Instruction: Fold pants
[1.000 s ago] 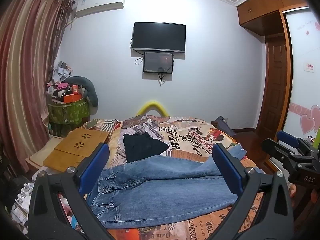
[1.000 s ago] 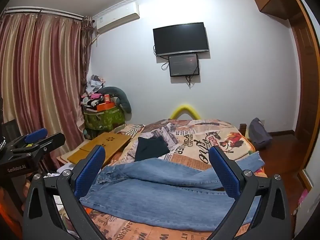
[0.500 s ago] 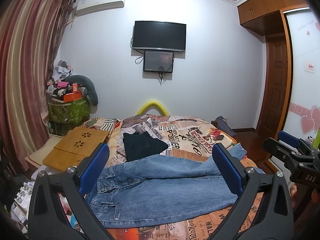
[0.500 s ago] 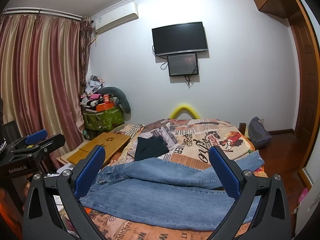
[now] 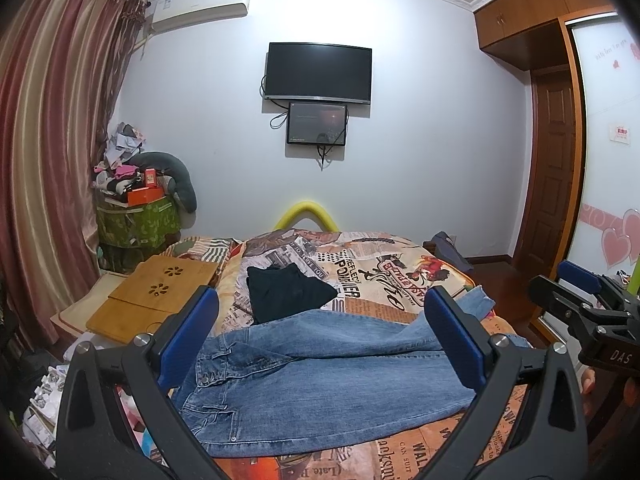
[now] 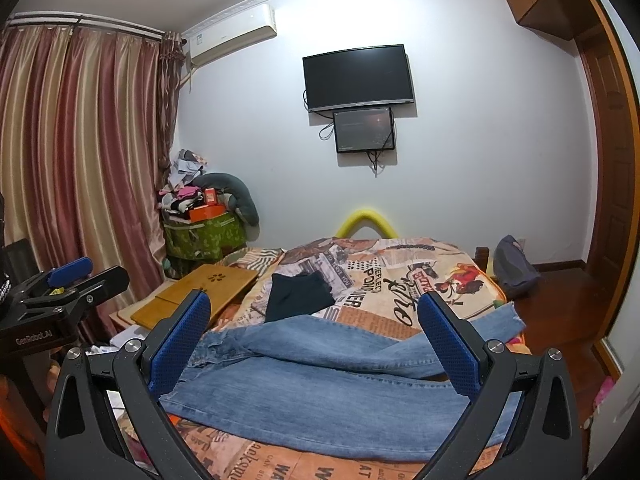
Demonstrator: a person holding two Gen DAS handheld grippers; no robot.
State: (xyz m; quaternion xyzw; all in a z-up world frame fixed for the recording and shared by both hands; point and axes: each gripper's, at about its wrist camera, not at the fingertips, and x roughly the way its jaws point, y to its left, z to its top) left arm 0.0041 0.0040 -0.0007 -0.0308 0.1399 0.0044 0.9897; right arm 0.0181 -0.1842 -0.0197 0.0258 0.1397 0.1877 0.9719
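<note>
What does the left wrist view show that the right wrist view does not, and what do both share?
Only the left wrist view shows the wardrobe door with hearts and the right gripper at its edge. Only the right wrist view shows the whole blue bag on the floor and the left gripper at its edge. Both show the jeans lying across the bed, the black garment, the TV, and open jaws holding nothing.

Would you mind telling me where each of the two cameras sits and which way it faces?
Left wrist: on the left gripper, looking across the jeans on the bed toward the TV wall; its open blue fingers and the right gripper show.
Right wrist: on the right gripper, facing likewise; its open fingers and the left gripper show.
Both share jeans, black garment, TV.
</note>
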